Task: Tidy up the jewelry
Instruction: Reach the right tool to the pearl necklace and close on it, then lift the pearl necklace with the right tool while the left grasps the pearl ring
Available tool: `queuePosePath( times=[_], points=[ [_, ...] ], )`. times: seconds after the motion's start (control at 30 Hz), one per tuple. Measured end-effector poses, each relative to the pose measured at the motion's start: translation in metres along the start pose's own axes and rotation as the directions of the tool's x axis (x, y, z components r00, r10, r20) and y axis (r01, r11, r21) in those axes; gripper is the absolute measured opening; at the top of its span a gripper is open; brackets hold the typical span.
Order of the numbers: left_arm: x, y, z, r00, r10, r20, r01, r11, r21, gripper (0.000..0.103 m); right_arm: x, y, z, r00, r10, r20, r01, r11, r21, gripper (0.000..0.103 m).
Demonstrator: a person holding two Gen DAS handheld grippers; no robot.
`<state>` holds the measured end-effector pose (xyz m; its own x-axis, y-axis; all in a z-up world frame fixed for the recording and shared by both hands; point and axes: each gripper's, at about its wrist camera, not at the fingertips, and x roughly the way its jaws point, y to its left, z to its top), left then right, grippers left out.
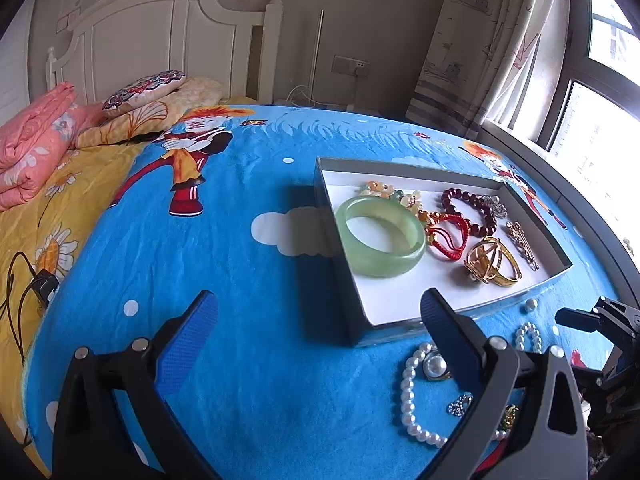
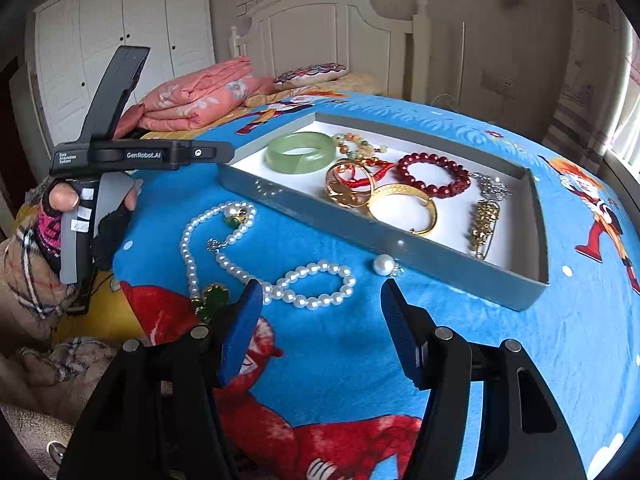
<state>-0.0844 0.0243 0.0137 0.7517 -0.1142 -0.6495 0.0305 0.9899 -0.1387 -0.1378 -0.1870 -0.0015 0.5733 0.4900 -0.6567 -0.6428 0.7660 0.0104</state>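
My right gripper [image 2: 320, 312], black-framed with blue textured pads, hangs over the blue cartoon-print bedspread [image 2: 460, 360] with its jaws spread about halfway and nothing between them. The pads touch nothing; just ahead of them lies a short loop of white pearl beads [image 2: 320, 284], and a single loose white pearl [image 2: 383, 265] sits beside the near wall of the tray.

My left gripper [image 1: 320, 312] is spread wide as well, holding nothing. Its right pad stands in front of the near corner of the tray, and I cannot tell whether it touches the wall there. In the right wrist view I see the left tool from the side, gripped by my hand in a dark fingerless glove [image 2: 108, 220].

The jewelry is split between two places. Inside the shallow grey rectangular cardboard tray with a white lining [image 2: 400, 246] lie a pale green jade bangle [image 2: 301, 151], a strand of orange and cream stone beads [image 2: 360, 145], a red braided cord bracelet [image 1: 448, 236], a dark red glossy bead bracelet [image 2: 434, 174], two gold bangles [image 2: 404, 208] overlapping each other, a silver rhinestone piece [image 2: 490, 186] and a long gold brooch [image 2: 484, 224] near the far end.

Outside the tray, on the bedspread, lies a long white pearl necklace [image 2: 192, 240] with a green and gold pendant [image 2: 212, 298] at its lower end, just left of my right gripper's left pad. A small silver rhinestone charm [image 1: 460, 404] lies inside the necklace's loop.
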Motion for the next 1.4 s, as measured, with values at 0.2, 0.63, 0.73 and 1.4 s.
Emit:
queuePosePath(
  times=[0.2, 0.63, 0.73, 1.4],
  points=[
    [0.0, 0.0, 0.0, 1.0, 0.0, 0.0, 0.0, 1.0, 0.001, 0.101, 0.011, 0.009, -0.001, 0.999, 0.032, -0.039, -0.032, 0.999, 0.006, 0.059],
    [0.0, -0.001, 0.0, 1.0, -0.001, 0.002, 0.001, 1.0, 0.002, 0.101, 0.035, 0.033, 0.013, 0.998, -0.027, -0.064, 0.023, 0.998, -0.061, 0.059],
    [0.0, -0.002, 0.0, 1.0, -0.001, 0.001, 0.001, 1.0, 0.002, 0.101, 0.034, 0.034, 0.016, 0.998, -0.025, -0.053, 0.021, 0.997, -0.068, 0.059],
    [0.0, -0.002, 0.001, 1.0, -0.001, 0.002, 0.001, 1.0, 0.002, 0.101, 0.019, 0.057, 0.023, 0.999, -0.026, 0.044, 0.034, 0.983, -0.179, 0.008]
  ],
)
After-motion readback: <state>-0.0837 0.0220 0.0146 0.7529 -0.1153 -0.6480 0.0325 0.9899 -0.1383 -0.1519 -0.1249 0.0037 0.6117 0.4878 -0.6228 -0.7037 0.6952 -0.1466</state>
